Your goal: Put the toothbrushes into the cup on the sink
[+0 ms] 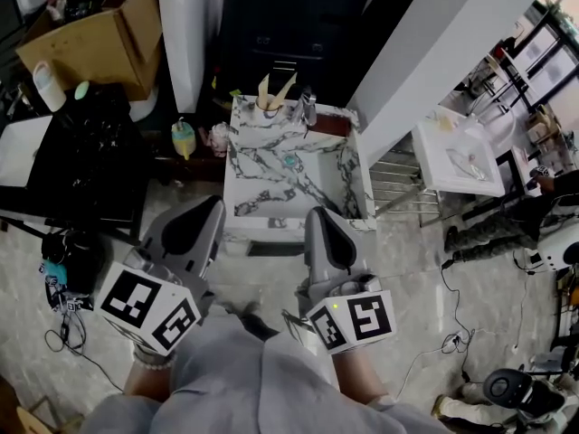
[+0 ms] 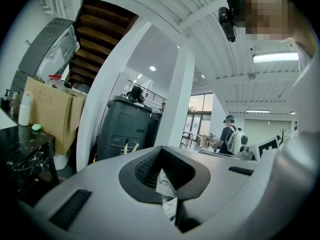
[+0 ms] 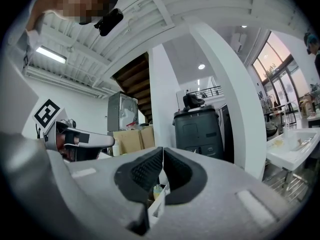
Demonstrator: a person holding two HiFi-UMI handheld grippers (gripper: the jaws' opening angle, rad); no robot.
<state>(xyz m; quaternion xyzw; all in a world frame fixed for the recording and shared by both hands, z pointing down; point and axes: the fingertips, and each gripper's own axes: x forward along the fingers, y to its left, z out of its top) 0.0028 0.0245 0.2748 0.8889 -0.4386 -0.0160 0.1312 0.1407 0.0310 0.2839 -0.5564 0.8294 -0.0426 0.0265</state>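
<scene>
Clutter on a pale floor.
Upper left, a cardboard box (image 1: pixel 99 39) behind a black desk (image 1: pixel 81 161) bearing a white bottle (image 1: pixel 50 87); right, a white basin (image 1: pixel 457 156); cables (image 1: pixel 452 333) lower right.

The head view looks steeply down from well above the white, grey-veined marble sink unit (image 1: pixel 289 174), with the left gripper (image 1: pixel 213 208) and right gripper (image 1: pixel 318 215) close under the lens. Each gripper view sits low, facing nearly level along its own jaws (ceiling fills the top). Both share the dark grey plastic cabinet (image 2: pixel 122 126) (image 3: pixel 200 129) and brown cardboard box (image 2: pixel 47 116) (image 3: pixel 132 139).
</scene>
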